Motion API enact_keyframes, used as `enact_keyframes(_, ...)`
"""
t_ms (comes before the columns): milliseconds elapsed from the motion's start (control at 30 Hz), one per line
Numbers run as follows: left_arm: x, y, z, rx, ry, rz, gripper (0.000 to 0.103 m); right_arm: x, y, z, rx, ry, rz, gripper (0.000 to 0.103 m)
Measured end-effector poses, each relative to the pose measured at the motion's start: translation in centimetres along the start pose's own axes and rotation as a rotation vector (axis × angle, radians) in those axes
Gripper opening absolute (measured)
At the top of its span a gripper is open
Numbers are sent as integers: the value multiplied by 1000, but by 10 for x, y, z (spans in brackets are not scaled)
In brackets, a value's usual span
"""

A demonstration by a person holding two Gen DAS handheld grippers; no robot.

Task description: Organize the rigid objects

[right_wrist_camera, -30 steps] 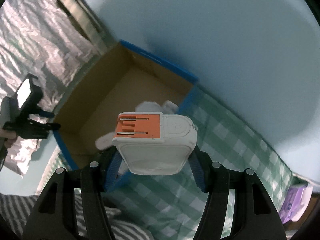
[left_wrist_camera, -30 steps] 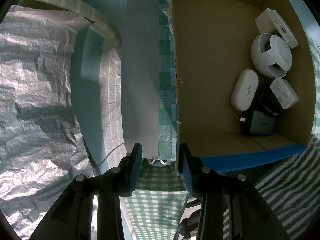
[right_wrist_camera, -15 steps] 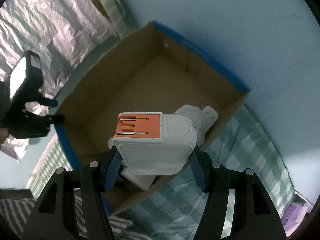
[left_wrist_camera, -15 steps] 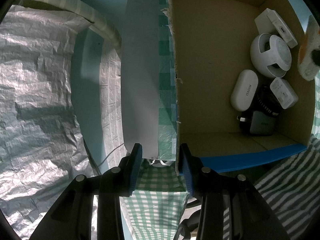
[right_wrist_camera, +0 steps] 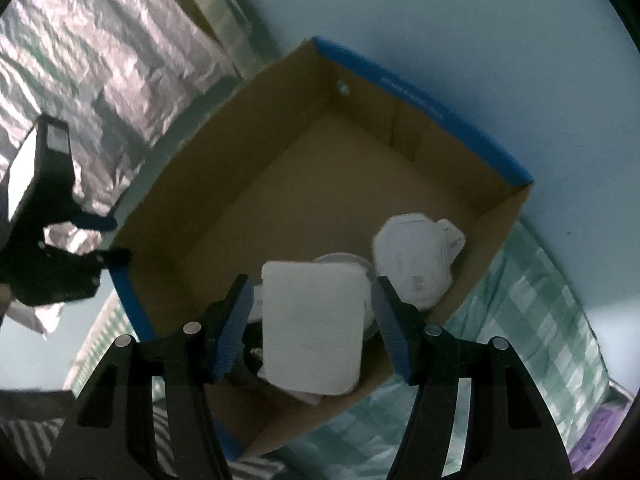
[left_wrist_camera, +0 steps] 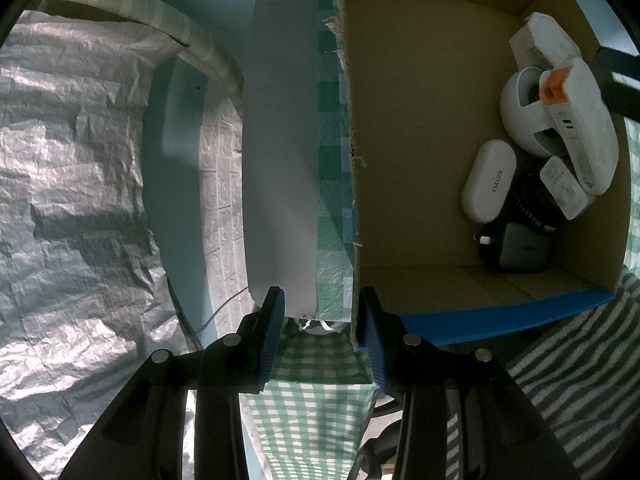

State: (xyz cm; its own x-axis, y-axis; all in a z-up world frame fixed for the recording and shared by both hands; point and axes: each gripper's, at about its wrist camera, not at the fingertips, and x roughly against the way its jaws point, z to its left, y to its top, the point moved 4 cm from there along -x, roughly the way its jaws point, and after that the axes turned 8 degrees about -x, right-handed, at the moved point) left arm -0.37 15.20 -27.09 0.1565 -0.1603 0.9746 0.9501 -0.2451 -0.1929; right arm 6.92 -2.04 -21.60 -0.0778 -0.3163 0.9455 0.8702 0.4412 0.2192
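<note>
A cardboard box [left_wrist_camera: 420,128] with a blue rim holds several white and dark gadgets. My left gripper [left_wrist_camera: 320,336] straddles the box's near corner wall [left_wrist_camera: 354,240], jaws close around it, gripping it. My right gripper [right_wrist_camera: 312,320] is open above the box [right_wrist_camera: 280,184]. The white power strip with an orange end [left_wrist_camera: 576,120] lies loose between the jaws [right_wrist_camera: 312,324] on top of a round white holder [left_wrist_camera: 516,108] and other items, among them a white oval case [left_wrist_camera: 488,180] and a dark charger [left_wrist_camera: 520,248].
The box stands on a green checked cloth [right_wrist_camera: 532,300]. Crinkled silver foil [left_wrist_camera: 72,184] covers the left side. A striped fabric [left_wrist_camera: 568,360] lies near the box front. A pale blue wall [right_wrist_camera: 460,40] is behind.
My right gripper moved over the box and opened; the white power strip dropped out of it onto the items in the box. The left gripper has not moved.
</note>
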Motion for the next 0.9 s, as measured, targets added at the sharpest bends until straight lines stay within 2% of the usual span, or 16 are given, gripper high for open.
enact_keyframes(333, 2, -1, 1, 6, 3, -16, 40, 19, -2, -7, -65, -17, -39, 63)
enact_keyframes(500, 12, -1, 0, 19, -2, -45, 40, 27, -3, -8, -101, -55, -63, 63)
enact_keyframes(667, 32, -1, -7, 44, -9, -103, 42, 39, -3, -19, -164, -120, -71, 70)
enact_keyframes(733, 43, -1, -12, 56, -20, -134, 48, 46, -4, -23, -196, -117, -85, 70)
enact_keyframes(900, 69, -3, -24, 80, -14, -207, 72, 64, -6, -30, -271, -122, -90, 71)
